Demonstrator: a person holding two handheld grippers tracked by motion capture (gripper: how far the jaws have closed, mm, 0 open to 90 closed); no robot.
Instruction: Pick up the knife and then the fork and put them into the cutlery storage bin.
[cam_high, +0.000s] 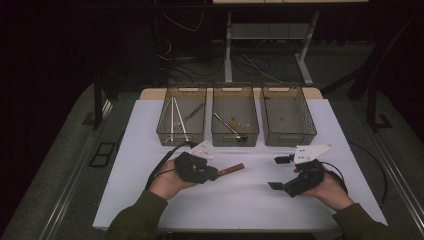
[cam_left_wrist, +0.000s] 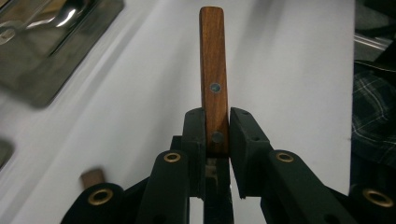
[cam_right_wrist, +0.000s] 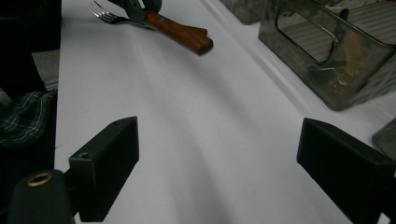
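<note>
A: Three see-through bins stand side by side along the far edge of the white table (cam_high: 240, 190). Their walls are smoky plastic with ribbed floors and cut-out handles.

B: What is in them?

A: The left bin (cam_high: 181, 115) has long, thin metal utensils. The middle bin (cam_high: 235, 116) has a few utensils, one with a brown handle. I cannot make out anything in the right bin (cam_high: 288, 116).

B: And the fork?

A: The fork (cam_right_wrist: 154, 21) has a flat, straight wooden handle, reddish-brown, with rounded corners and two round metal rivets set in it. Metal tines show at the other end in the right gripper view. The left gripper (cam_left_wrist: 217, 135) has its black jaws pinched narrow on the handle near a rivet. The fork sits level in front of the bins, left of centre, with the handle pointing toward the right gripper (cam_high: 280, 172).

B: That one's fingers?

A: Spread wide, blocky and matte black, nothing between them but bare tabletop.
</note>
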